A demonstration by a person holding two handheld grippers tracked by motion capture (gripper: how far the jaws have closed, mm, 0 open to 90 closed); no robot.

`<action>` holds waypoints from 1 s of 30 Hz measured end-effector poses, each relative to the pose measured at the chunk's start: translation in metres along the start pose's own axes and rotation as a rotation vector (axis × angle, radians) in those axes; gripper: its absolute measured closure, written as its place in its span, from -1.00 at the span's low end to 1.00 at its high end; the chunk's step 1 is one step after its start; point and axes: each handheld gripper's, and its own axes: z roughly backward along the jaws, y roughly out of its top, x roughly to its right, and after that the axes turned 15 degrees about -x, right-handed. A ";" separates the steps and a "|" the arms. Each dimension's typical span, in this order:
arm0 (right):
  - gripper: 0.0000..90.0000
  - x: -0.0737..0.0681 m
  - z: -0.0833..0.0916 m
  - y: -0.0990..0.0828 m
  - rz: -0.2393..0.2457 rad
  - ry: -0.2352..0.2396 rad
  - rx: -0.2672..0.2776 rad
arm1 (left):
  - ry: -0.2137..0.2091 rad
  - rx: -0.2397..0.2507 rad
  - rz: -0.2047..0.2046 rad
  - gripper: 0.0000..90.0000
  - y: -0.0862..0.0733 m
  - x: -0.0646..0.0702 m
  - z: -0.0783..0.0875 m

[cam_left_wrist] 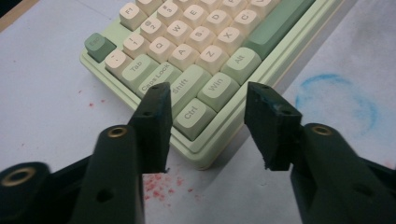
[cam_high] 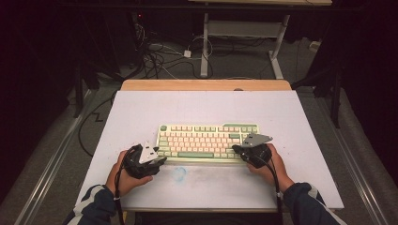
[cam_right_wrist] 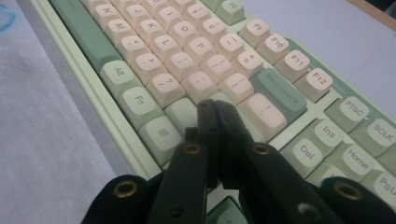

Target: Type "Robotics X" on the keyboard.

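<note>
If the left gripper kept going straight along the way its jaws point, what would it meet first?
Most likely the keyboard's near left corner: the left gripper has its parted jaws either side of the Ctrl key. How far above the table they are is unclear.

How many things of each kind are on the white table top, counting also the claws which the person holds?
Keyboard: 1
Claws: 2, the left claw open beside the keyboard's near left corner, the right claw shut over its right end
Total: 3
</note>
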 end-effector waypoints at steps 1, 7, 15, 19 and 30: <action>1.00 0.000 0.000 0.000 0.000 -0.001 0.001 | -0.007 -0.005 0.003 0.32 0.001 0.000 0.001; 1.00 0.000 0.000 0.000 0.001 0.000 0.003 | -0.031 -0.042 0.019 0.84 0.003 0.000 0.002; 1.00 0.000 0.000 0.000 0.006 -0.005 0.001 | -0.042 -0.041 -0.007 0.93 0.005 0.002 0.003; 1.00 0.000 0.000 0.000 0.007 -0.007 0.001 | -0.040 -0.052 -0.018 0.93 0.009 0.003 0.000; 1.00 -0.001 -0.001 0.000 0.008 -0.010 0.003 | -0.061 -0.039 -0.018 0.93 0.028 0.011 -0.013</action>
